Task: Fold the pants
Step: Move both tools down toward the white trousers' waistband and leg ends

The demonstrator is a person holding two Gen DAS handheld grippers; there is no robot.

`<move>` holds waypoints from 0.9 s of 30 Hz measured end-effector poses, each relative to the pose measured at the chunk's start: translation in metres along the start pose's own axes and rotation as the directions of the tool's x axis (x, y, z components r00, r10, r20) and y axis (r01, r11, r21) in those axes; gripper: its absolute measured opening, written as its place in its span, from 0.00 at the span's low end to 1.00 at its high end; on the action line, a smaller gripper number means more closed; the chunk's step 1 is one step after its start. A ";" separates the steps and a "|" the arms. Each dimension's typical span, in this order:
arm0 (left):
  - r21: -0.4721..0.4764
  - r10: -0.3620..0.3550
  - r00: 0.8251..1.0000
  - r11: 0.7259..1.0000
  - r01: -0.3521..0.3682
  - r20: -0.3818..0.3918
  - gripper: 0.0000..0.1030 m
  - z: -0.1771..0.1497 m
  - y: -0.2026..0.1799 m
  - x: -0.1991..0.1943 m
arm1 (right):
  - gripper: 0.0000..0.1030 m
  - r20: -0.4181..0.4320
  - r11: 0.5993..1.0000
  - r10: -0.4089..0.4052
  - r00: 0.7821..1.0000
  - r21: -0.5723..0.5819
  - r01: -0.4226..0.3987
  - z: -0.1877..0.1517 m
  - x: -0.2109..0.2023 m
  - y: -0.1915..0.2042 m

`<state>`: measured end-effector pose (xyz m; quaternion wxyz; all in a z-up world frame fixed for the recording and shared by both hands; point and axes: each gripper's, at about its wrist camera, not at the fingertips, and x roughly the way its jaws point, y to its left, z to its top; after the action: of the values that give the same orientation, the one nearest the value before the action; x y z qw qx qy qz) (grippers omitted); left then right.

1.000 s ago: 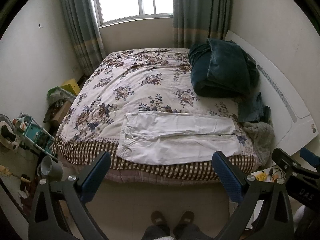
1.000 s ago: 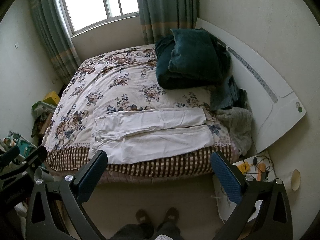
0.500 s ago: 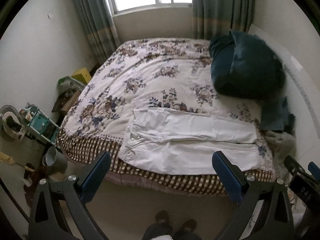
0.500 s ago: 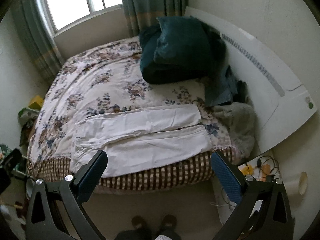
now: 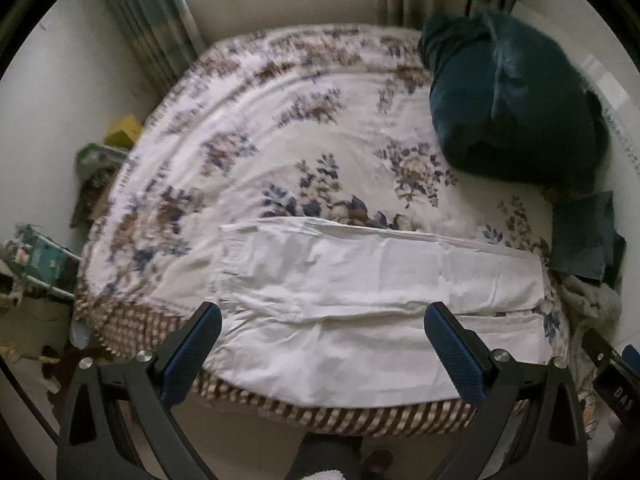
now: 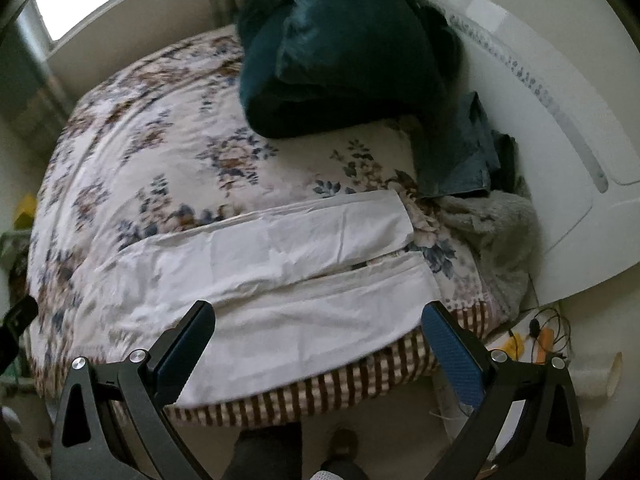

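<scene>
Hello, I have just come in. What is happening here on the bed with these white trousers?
A person standing at the bed's edge holds a hand-held gripper in each hand, starting to fold pants. The white cotton pants lie flat and unfolded on the floral bedspread, legs side by side, pointing toward the white headboard. The left hand-held gripper and the right hand-held gripper are both open above the near edge, gripping nothing. A folded dark teal blanket sits farther back.

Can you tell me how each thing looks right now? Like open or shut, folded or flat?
white pants: unfolded, laid flat, legs side by side on the bed
left gripper: jaws open, holding nothing
right gripper: jaws open, holding nothing
teal blanket: folded in a thick bundle
jeans: folded, beside the headboard
curtains: drawn aside
</scene>
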<state>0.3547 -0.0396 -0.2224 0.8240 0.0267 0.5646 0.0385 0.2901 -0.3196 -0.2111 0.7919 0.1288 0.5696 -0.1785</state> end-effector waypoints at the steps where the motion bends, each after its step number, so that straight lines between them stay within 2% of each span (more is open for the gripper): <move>1: -0.003 -0.008 0.999 1.000 0.008 -0.033 1.00 0.010 -0.003 0.020 | 1.00 -0.020 1.000 -0.003 1.000 0.016 0.004 0.009 0.015 0.004; 5: -0.021 -0.021 0.991 1.000 0.018 -0.135 1.00 0.038 -0.011 0.096 | 1.00 -0.085 0.997 -0.027 0.996 0.075 0.033 0.044 0.089 0.017; 11: -0.085 0.015 0.972 0.996 -0.036 -0.233 1.00 0.071 -0.016 0.206 | 1.00 -0.202 0.978 -0.019 0.979 0.198 0.060 0.065 0.203 0.015; 15: -0.174 0.027 0.949 0.981 -0.086 -0.313 1.00 0.087 -0.013 0.281 | 1.00 -0.272 0.963 0.000 0.962 0.259 0.073 0.076 0.284 0.015; 20: -0.259 0.063 0.915 0.949 -0.178 -0.398 1.00 0.101 -0.004 0.364 | 1.00 -0.343 0.933 0.037 0.939 0.347 0.090 0.090 0.381 0.012; 24: -0.330 0.068 0.882 0.911 -0.245 -0.466 1.00 0.103 0.013 0.412 | 1.00 -0.388 0.905 0.048 0.921 0.407 0.124 0.097 0.432 0.000; 27: -0.389 0.047 0.856 0.877 -0.282 -0.515 1.00 0.102 0.029 0.440 | 1.00 -0.405 0.876 0.045 0.913 0.455 0.159 0.107 0.463 -0.018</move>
<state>0.6069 0.0309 -0.5914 0.6300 -0.1262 0.7256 0.2463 0.5071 -0.4420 -0.6161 0.5949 0.3370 0.6621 -0.3068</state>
